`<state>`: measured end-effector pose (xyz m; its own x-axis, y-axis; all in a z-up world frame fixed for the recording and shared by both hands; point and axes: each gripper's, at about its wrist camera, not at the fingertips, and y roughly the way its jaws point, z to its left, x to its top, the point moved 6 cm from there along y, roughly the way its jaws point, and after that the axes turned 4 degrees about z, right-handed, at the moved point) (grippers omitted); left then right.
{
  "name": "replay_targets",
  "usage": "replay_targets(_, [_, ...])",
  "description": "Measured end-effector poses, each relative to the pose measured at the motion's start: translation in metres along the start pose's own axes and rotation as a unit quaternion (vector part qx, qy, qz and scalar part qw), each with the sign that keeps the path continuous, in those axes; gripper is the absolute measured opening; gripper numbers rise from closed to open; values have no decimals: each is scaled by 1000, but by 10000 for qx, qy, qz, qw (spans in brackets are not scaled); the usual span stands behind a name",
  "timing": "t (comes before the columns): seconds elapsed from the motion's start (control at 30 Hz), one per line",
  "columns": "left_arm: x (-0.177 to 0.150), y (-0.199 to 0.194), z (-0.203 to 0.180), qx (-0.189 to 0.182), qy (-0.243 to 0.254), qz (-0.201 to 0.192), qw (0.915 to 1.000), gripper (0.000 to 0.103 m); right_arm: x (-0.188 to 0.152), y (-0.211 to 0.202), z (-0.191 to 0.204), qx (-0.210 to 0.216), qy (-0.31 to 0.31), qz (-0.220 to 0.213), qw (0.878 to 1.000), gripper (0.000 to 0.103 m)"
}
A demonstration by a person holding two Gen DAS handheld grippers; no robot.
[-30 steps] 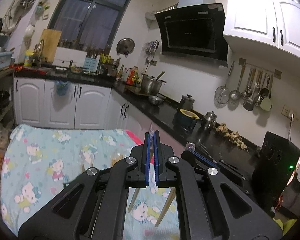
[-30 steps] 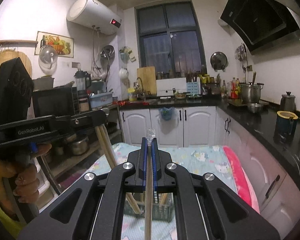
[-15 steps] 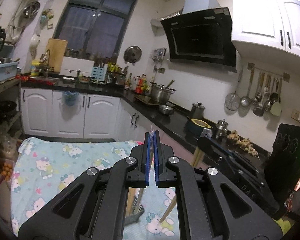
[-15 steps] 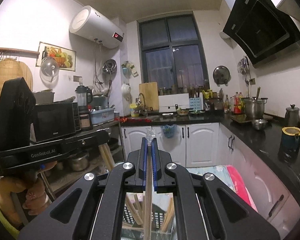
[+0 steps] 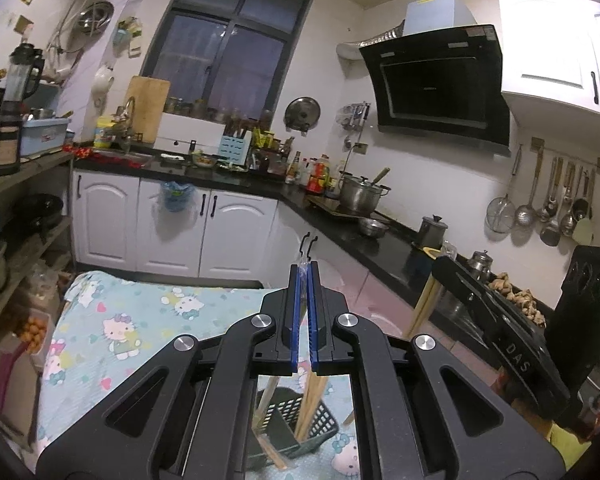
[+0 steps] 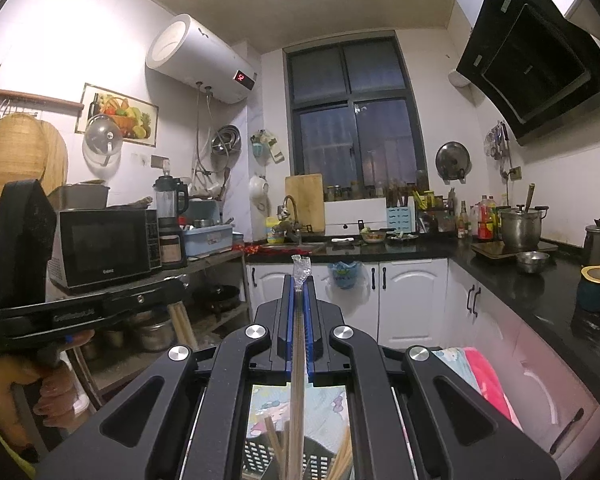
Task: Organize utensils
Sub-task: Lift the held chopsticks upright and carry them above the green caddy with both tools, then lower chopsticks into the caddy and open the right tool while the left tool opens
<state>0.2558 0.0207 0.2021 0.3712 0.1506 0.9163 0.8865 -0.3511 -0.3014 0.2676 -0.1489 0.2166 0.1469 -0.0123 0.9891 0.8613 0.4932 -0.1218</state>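
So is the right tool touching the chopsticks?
Touching. The right wrist view shows the right tool shut on the chopsticks, which run down between its blue pads.

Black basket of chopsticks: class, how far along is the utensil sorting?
Done: several chopsticks already stand in the black basket. In hand: the right claw is shut on wrapped chopsticks above the basket; the left claw is shut on another wrapped set. Left: lowering both sets in.
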Motion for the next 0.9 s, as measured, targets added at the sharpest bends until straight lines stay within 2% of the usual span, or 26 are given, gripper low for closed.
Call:
replay_targets(0.43, [-33,24,25,184,-145,236,9994,1,-35,43,-17,-219,35,183,9996,5])
replay_targets(0.9, [-68,44,37,224,-189,528,9982,1,-68,66,-25,-327,72,308,9990,5])
